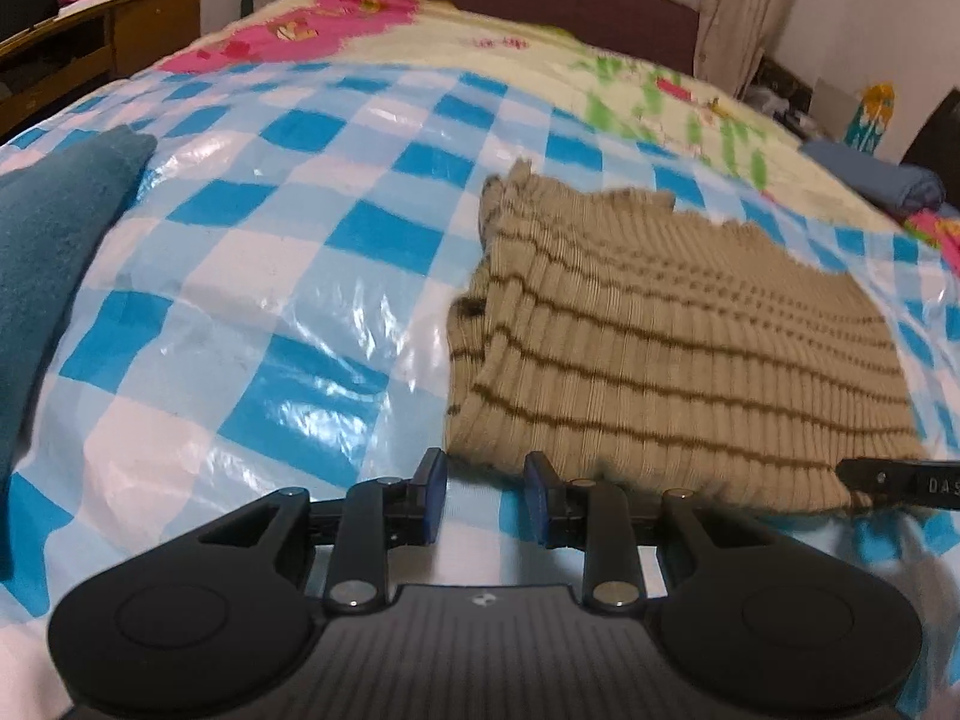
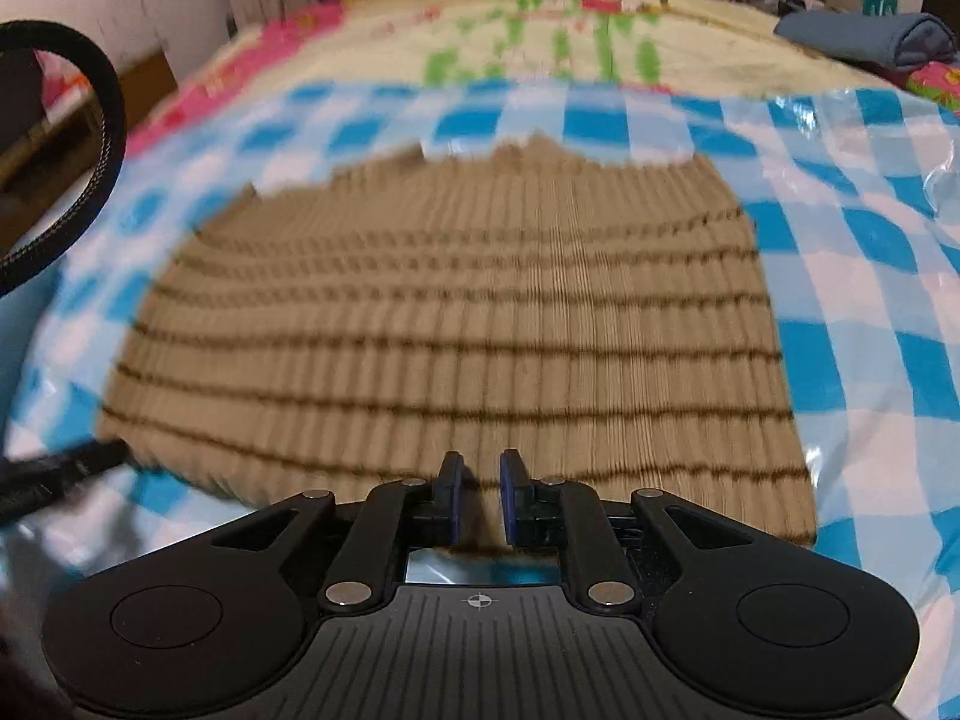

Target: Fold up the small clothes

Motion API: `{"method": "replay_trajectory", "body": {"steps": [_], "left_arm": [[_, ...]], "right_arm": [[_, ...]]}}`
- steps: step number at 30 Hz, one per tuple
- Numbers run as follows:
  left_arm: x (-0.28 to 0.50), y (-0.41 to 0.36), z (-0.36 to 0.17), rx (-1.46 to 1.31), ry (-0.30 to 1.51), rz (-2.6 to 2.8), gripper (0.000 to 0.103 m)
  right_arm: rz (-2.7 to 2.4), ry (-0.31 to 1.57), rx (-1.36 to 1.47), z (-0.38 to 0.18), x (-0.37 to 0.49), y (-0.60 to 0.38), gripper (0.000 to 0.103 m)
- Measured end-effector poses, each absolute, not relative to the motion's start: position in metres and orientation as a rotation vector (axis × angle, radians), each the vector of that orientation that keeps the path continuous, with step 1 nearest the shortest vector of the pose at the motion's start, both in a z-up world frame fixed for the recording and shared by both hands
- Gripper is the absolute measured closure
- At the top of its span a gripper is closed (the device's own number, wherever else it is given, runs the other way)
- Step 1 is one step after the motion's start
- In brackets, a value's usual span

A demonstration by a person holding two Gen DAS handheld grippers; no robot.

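Observation:
A tan ribbed knit garment with thin brown stripes (image 1: 672,348) lies folded flat on a blue-and-white checked plastic sheet (image 1: 288,276). My left gripper (image 1: 485,480) is open and empty at the garment's near left corner. The right gripper's finger (image 1: 900,483) shows at the garment's near right edge. In the right wrist view the garment (image 2: 468,324) fills the middle. My right gripper (image 2: 479,483) is open with a narrow gap, over the garment's near edge, holding nothing. The left gripper's finger (image 2: 66,468) shows at the garment's near left corner.
A teal folded cloth (image 1: 54,252) lies on the sheet at the left. A rolled blue cloth (image 2: 870,42) lies at the far right on a floral bedspread (image 2: 540,36). A wooden desk (image 1: 102,42) stands far left. A black cable (image 2: 90,180) loops at the left.

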State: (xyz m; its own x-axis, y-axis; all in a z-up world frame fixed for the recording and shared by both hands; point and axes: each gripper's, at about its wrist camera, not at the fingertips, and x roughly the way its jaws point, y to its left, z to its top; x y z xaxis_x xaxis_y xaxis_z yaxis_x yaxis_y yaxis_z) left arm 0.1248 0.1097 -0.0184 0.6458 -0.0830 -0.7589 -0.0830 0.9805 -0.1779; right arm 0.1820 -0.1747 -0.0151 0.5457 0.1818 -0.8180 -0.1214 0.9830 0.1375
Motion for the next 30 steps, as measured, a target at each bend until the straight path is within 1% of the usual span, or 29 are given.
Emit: {"method": "replay_trajectory", "body": {"steps": [3,11,27,30], "left_arm": [[0.122,0.108,-0.019,-0.209,0.869,-0.005,0.069],[0.121,0.108,-0.013,-0.221,0.856,-0.009,0.069],[0.118,0.090,-0.008,-0.176,0.870,-0.040,0.068],[0.118,0.086,-0.007,-0.169,0.873,-0.045,0.067]], "right_arm": [[0.175,0.980,0.071,-0.017,0.180,-0.172,0.086],[0.191,0.952,0.086,-0.003,0.179,-0.170,0.086],[0.143,0.967,0.183,-0.012,0.158,-0.202,0.086],[0.138,0.966,0.199,-0.013,0.155,-0.208,0.085]]}}
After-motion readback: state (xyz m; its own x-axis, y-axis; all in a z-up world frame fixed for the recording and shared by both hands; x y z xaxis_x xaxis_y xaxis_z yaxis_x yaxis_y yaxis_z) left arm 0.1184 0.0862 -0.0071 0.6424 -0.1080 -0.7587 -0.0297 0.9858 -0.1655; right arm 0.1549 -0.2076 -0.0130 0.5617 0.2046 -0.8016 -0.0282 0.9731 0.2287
